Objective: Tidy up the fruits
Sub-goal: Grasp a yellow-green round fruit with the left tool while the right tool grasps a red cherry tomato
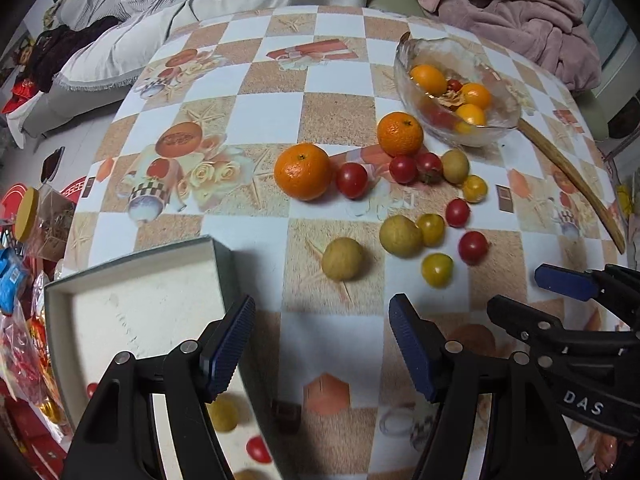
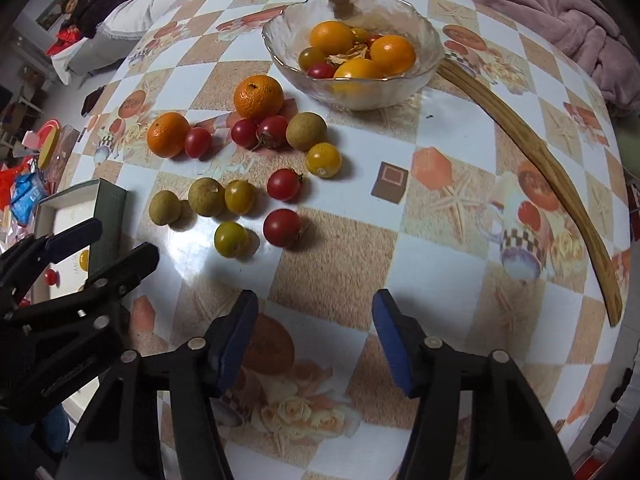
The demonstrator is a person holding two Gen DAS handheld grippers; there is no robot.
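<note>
Loose fruit lies on the checkered tablecloth: two mandarins (image 1: 303, 171) (image 1: 400, 133), several red cherry tomatoes (image 1: 351, 179), yellow tomatoes (image 1: 437, 270) and brownish-green round fruits (image 1: 343, 259). A shallow white-lined box (image 1: 132, 300) sits at the near left and holds a yellow fruit (image 1: 224, 414) and a red tomato (image 1: 258, 450). My left gripper (image 1: 320, 320) hangs open beside the box's right wall, with only tablecloth between its fingers. My right gripper (image 2: 316, 308) is open over bare cloth, nearer than the fruit cluster (image 2: 240, 196). It also shows at the right in the left wrist view.
A glass bowl (image 2: 430, 46) at the back holds oranges and small tomatoes. A long curved wooden stick (image 2: 560, 184) lies along the right side of the table. Blankets and cushions lie beyond the far edge. Packets and jars crowd the floor at the left.
</note>
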